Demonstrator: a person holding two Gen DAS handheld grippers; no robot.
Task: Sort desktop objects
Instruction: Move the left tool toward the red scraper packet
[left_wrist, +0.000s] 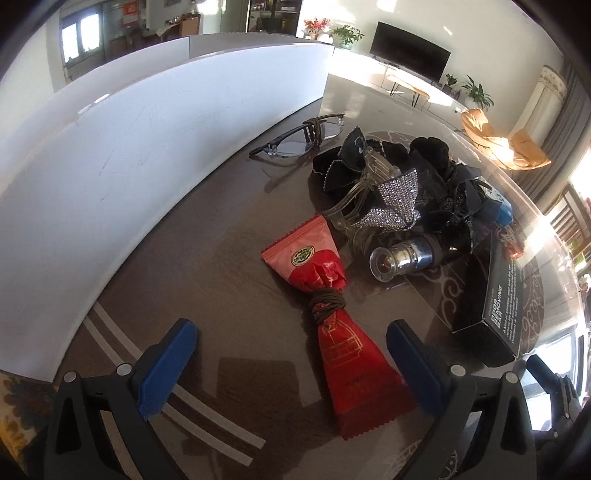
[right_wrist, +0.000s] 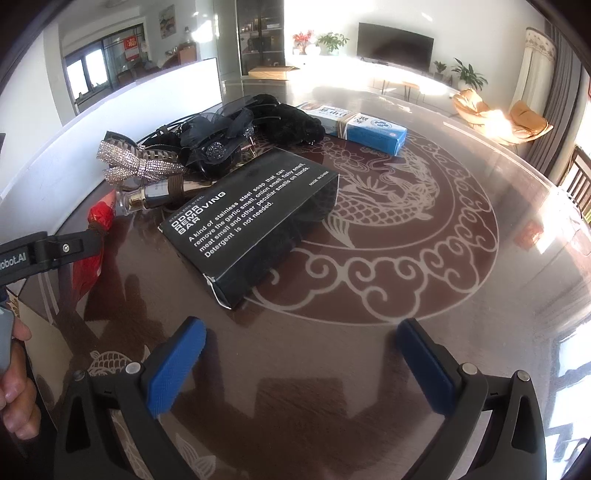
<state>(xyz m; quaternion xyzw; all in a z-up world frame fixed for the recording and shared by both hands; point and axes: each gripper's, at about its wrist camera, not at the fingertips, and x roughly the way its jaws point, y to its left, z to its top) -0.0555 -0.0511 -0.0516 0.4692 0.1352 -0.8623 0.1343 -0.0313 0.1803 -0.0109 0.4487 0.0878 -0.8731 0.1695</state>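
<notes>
— Both grippers gaped wide: the left gripper (left_wrist: 291, 365) straddled the red sachet's (left_wrist: 334, 314) lower end at bottom centre.

— The right gripper (right_wrist: 301, 363) held nothing; the black box (right_wrist: 251, 221) lay above it, mid-frame.

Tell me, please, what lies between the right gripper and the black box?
Nothing: in the right wrist view, only bare table lies between the open right gripper and the black box.

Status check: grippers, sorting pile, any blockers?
Left gripper open, straddling red sachet. Right gripper open, empty, short of black box. Hair clips piled behind, nothing blocking.
</notes>
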